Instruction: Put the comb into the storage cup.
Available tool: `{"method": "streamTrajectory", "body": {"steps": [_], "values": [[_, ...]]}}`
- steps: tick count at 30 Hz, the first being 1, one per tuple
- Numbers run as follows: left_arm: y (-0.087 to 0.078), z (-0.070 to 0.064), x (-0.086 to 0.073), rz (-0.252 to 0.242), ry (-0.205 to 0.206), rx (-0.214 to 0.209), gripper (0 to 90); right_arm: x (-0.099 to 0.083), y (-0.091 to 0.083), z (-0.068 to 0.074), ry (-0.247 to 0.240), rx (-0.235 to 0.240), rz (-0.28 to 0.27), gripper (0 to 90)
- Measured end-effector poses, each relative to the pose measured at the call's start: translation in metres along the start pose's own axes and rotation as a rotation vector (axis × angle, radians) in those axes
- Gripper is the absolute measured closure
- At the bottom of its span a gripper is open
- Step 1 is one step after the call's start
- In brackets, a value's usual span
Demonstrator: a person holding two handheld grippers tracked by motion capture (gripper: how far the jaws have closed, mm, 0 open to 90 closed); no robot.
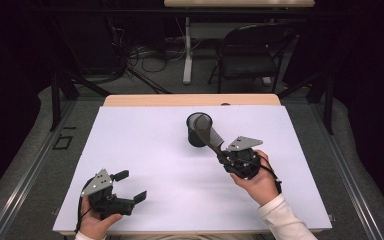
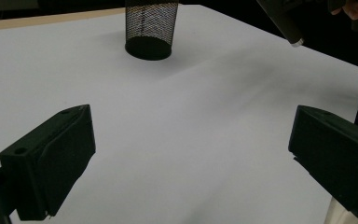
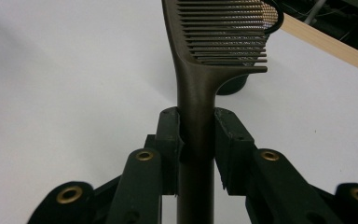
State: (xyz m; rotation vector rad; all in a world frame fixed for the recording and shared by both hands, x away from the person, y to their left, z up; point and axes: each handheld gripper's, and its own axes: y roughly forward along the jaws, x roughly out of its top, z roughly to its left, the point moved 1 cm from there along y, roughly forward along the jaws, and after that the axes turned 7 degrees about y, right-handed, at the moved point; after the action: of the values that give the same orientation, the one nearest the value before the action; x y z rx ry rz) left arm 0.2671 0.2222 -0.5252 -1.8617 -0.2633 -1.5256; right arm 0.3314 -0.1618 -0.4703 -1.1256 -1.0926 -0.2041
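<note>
A dark brown comb (image 3: 196, 93) is clamped by its handle in my right gripper (image 3: 197, 144), teeth end pointing away. In the high view the comb (image 1: 211, 136) slants up from my right gripper (image 1: 221, 152) toward the rim of a black mesh cup (image 1: 199, 129), and its teeth overlap the cup's near side. The mesh cup (image 3: 235, 85) shows behind the comb's teeth. My left gripper (image 1: 131, 185) rests near the front left of the table, open and holding nothing. Between its wide jaws the left gripper (image 2: 191, 158) faces the upright mesh cup (image 2: 150, 28).
A white sheet (image 1: 145, 145) covers the table, with a wooden edge (image 1: 190, 100) along its far side. A black chair (image 1: 252, 52) and a table leg (image 1: 187, 50) stand on the floor beyond. The person's right hand (image 2: 354, 9) is at the upper right in the left gripper view.
</note>
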Motion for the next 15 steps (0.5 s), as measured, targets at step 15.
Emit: {"method": "streamTrajectory", "body": {"steps": [15], "values": [[-0.001,0.001,0.000,0.001,0.006,0.004,2.9,0.008,0.005,0.014,-0.042,0.000,-0.052,72.8]]}}
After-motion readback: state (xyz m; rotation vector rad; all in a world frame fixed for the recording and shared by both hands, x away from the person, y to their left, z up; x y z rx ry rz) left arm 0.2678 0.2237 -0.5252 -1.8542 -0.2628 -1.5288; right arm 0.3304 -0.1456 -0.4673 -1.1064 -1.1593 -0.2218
